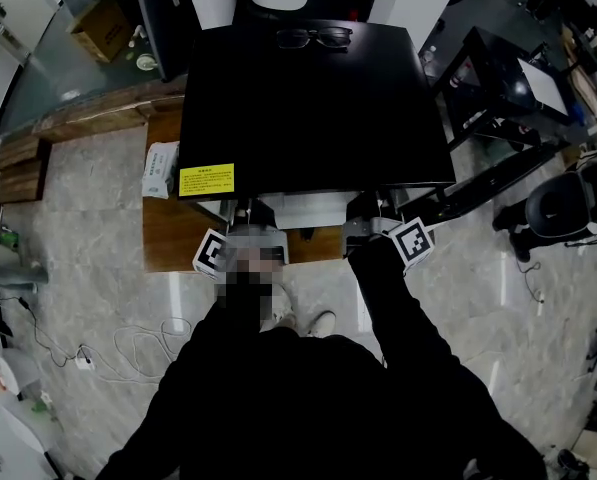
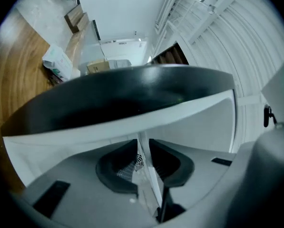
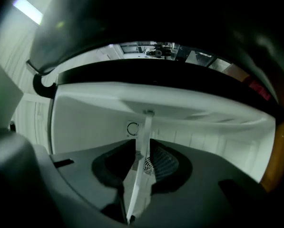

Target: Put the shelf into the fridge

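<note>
From above, the fridge point(image 1: 308, 98) shows as a black top with a yellow label point(image 1: 206, 180); a pale slab point(image 1: 313, 210), probably the shelf, juts out below its front edge. Both grippers are at that front edge. The left gripper point(image 1: 240, 224) and the right gripper point(image 1: 366, 230) point into the white fridge interior point(image 3: 94, 122). In the left gripper view the shelf's thin white edge point(image 2: 152, 186) stands upright between the jaws of the left gripper point(image 2: 142, 156), with slim gaps beside it. The right gripper point(image 3: 142, 164) straddles the shelf edge point(image 3: 144, 137) the same way, pads apart from it.
Black glasses point(image 1: 313, 36) lie on the fridge top. A white packet point(image 1: 159, 168) sits on a wooden platform point(image 1: 168, 233) at the left. Cables point(image 1: 128, 353) trail over the tiled floor. A black table point(image 1: 508, 78) and a chair point(image 1: 563, 208) stand at the right.
</note>
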Demonstrator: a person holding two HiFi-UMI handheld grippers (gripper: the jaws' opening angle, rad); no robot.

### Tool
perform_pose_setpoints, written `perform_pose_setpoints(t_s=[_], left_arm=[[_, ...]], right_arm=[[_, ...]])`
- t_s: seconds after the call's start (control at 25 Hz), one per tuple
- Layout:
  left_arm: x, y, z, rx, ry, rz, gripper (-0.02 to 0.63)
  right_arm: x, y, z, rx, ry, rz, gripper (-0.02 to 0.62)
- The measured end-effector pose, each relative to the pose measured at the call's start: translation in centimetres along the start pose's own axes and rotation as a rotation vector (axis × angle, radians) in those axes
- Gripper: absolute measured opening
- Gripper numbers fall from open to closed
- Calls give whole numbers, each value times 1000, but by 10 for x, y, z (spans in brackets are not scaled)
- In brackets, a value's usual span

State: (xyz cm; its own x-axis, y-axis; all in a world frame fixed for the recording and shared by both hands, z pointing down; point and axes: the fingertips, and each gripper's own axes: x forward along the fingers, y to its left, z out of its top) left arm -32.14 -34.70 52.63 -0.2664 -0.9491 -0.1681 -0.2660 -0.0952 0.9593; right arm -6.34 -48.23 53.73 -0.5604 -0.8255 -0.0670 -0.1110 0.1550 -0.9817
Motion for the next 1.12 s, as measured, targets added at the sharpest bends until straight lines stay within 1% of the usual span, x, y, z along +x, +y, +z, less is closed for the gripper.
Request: perform_pose_setpoints(t_s=[0.08, 0.16, 0.24, 0.28, 0.36, 0.44, 0.52, 0.56, 0.6, 0.64, 0.72, 0.84, 1.0, 1.12], left_arm=[[-19, -3, -11, -13, 53, -9, 89], [-41, -5, -20, -13, 107, -14, 92], [-62, -10, -27, 37, 168, -26, 92], [-72, -15, -30, 85, 204, -36, 92], [-90, -29, -38, 222, 286, -72, 92], [-107, -46, -50, 398, 378, -116, 92], [-124, -63, -63, 587, 471, -156, 90], [-133, -70, -69, 673, 508, -175, 66], [-142, -77, -74, 744, 536, -190, 26], [-150, -85, -78, 797, 554, -203, 6], [-163, -101, -86, 866, 575, -236, 6], [-177, -122, -101, 942, 601, -283, 6], [-187, -139, -116, 1012, 618, -323, 6], [-191, -144, -121, 1025, 621, -334, 6]], right_arm=[[-19, 7, -7, -76, 54, 15, 107], [-40, 15, -9, -205, 104, 32, 121], [-60, 23, -12, -341, 167, 53, 109], [-69, 27, -15, -408, 209, 60, 96], [-87, 34, -27, -565, 309, 80, 46], [-106, 49, -44, -742, 413, 137, 19], [-126, 68, -65, -871, 511, 223, 14], [-137, 77, -75, -905, 553, 272, 14], [-147, 86, -84, -928, 589, 319, 12], [-157, 94, -91, -950, 616, 363, 12], [-175, 108, -100, -1004, 653, 437, 8], [-195, 125, -108, -1053, 678, 522, 6], [-209, 143, -115, -1079, 662, 593, 6], [-217, 150, -120, -1095, 662, 617, 5]])
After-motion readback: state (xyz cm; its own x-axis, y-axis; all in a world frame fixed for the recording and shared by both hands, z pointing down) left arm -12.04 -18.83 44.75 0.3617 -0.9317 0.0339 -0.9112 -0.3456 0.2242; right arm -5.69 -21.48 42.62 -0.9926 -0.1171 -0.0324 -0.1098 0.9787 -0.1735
